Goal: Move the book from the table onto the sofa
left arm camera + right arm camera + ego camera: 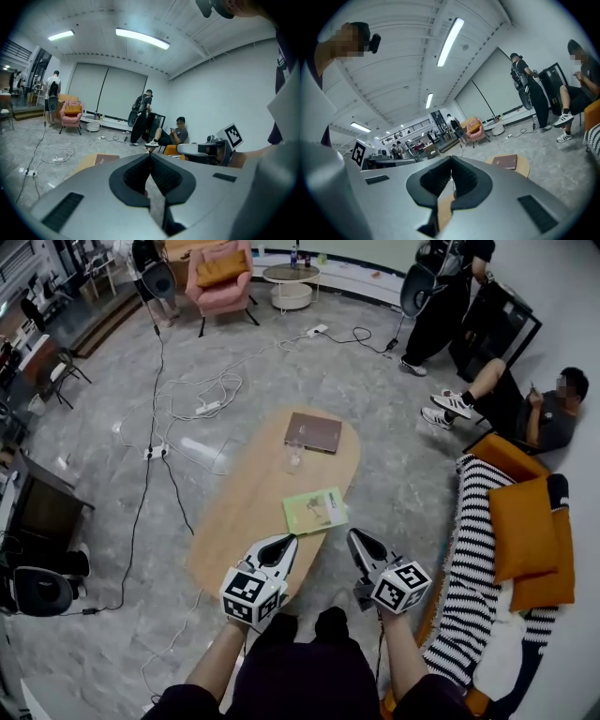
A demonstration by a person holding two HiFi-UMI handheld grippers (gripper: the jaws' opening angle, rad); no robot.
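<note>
A brown book [313, 432] lies at the far end of the oval wooden table [244, 512], also seen in the left gripper view [107, 160] and the right gripper view [505, 161]. A green booklet [315, 510] lies nearer me, with a clear glass [295, 454] between the two. My left gripper [287, 541] hangs shut and empty over the table's near edge, just short of the booklet. My right gripper [354, 536] is also shut and empty, off the table's right side. The sofa [473, 549], with a striped blanket and orange cushions, is at the right.
A person sits on the floor [525, 409] by the sofa's far end; another stands [441, 296] beyond. Cables and power strips [202, 390] trail across the floor left of the table. A pink armchair [220, 277] and a round side table [291, 282] are far off.
</note>
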